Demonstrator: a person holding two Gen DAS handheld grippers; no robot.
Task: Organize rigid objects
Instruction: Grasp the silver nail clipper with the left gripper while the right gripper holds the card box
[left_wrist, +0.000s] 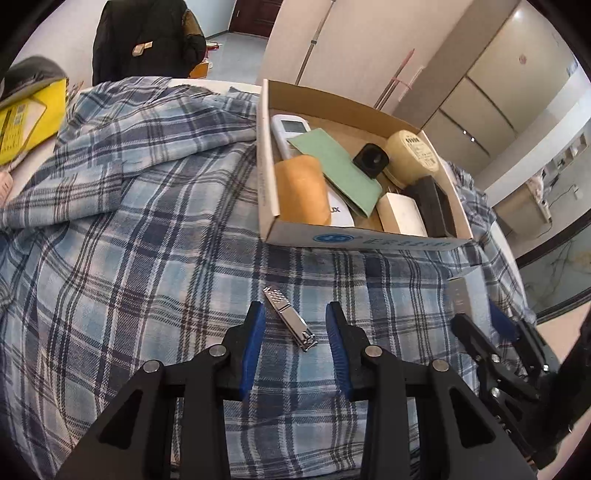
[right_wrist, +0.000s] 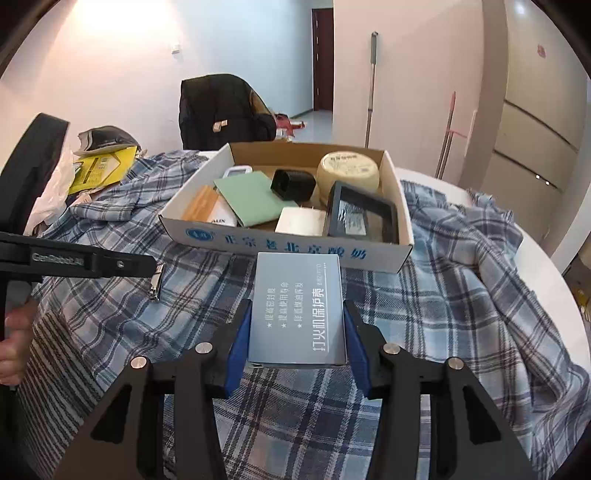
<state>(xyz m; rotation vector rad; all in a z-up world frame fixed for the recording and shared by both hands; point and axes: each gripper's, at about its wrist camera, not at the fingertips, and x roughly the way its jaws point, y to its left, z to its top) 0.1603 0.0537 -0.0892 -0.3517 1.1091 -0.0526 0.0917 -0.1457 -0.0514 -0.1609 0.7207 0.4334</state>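
Nearby, box: cardboard box (right_wrist: 288, 251) on the plaid cloth (left_wrist: 110, 258), crowded with a yellow tape roll (right_wrist: 349, 171), black case (right_wrist: 364, 216), green card (right_wrist: 251, 199)
Right gripper (right_wrist: 297, 328): fingers clamped on a grey carton (right_wrist: 297, 306), just short of the box's front wall
Left gripper (left_wrist: 295, 325): fingers apart, straddling the nail clipper (left_wrist: 290, 319) lying on the cloth

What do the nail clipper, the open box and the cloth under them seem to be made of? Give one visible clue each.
Nail clipper: polished metal, probably steel; it mirrors the light.
Open box: corrugated cardboard, likely; brown inside, white printed outside, thin folded walls.
Cloth: woven fabric, perhaps cotton flannel; matte plaid, creased.
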